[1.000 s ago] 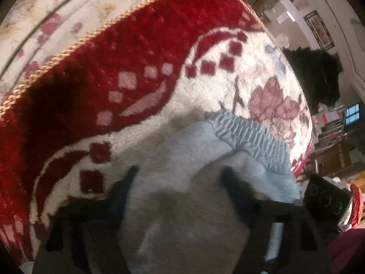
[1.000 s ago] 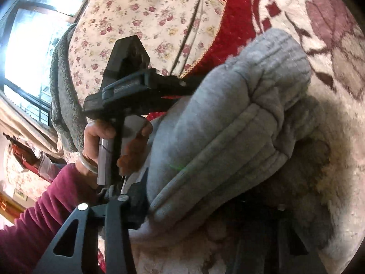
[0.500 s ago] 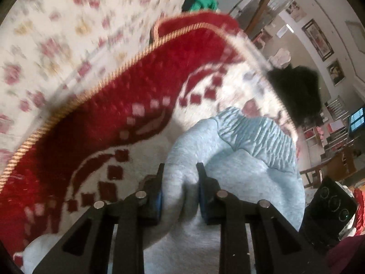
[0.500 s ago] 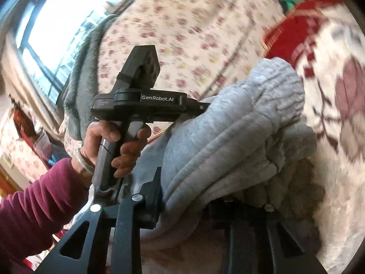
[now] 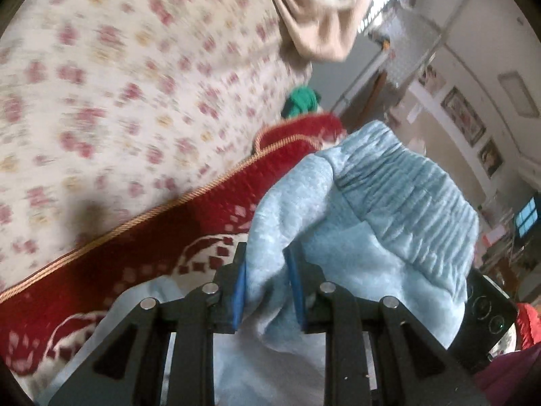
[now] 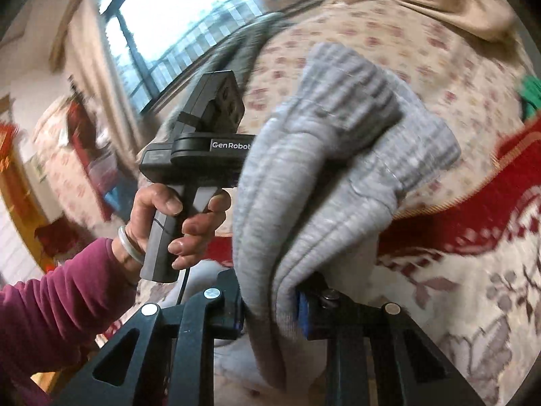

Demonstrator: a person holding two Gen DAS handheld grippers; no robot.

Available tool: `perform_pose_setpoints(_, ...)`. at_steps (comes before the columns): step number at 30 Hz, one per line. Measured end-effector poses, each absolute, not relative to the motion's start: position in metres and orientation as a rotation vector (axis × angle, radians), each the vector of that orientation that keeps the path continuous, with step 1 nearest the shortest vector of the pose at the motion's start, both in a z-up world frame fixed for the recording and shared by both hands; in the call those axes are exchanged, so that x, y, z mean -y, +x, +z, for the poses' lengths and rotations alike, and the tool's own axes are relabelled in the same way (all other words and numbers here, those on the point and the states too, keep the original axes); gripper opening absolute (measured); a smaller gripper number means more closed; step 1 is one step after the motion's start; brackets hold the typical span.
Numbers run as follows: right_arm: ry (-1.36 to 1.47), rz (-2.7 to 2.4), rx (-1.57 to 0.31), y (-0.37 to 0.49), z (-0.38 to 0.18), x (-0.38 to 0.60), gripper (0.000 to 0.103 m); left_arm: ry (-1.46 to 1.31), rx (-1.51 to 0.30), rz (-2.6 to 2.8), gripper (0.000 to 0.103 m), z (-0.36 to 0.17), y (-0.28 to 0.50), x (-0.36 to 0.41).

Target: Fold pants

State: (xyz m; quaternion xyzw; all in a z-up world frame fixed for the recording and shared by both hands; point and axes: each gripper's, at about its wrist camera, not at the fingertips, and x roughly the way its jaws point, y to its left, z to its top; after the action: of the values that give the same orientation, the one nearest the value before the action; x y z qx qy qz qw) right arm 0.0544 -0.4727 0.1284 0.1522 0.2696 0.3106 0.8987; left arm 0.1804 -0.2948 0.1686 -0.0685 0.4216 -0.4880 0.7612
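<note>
The grey pants [image 6: 324, 182] hang soft and limp above the red blanket [image 5: 142, 237]; left gripper [image 5: 268, 287] and right gripper [image 6: 272, 308], jaws just closing, pinch the thick waistband, likely the firmest hold.

Daylight from the window [image 6: 189, 17] blows out to white glare in the right wrist view; the left wrist view is dimmer with a cool cast. Motion blur smears the floral bedspread [image 5: 111, 101] and red blanket [image 6: 490, 223]; gripper linkages stay sharp. Heavy fisheye bending and black vignette at all corners, soft shadow patch on the bedspread near the blanket's edge.
</note>
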Motion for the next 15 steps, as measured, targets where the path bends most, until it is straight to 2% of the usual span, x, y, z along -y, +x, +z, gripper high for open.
perform_pose_setpoints(8, 0.099, 0.802, -0.569, 0.048, 0.156, 0.361, 0.026, -0.338, -0.808, -0.938, 0.022, 0.174, 0.147, 0.148)
perform_pose_setpoints(11, 0.009, 0.858, -0.602, 0.044, 0.146, 0.315, 0.026, -0.361, -0.806, -0.833, 0.019, 0.159, 0.134, 0.099)
perform_pose_setpoints(15, -0.135, 0.883, -0.681, 0.041, 0.109, 0.256, 0.027, -0.373, -0.857, -0.6, 0.018, 0.115, 0.112, 0.029)
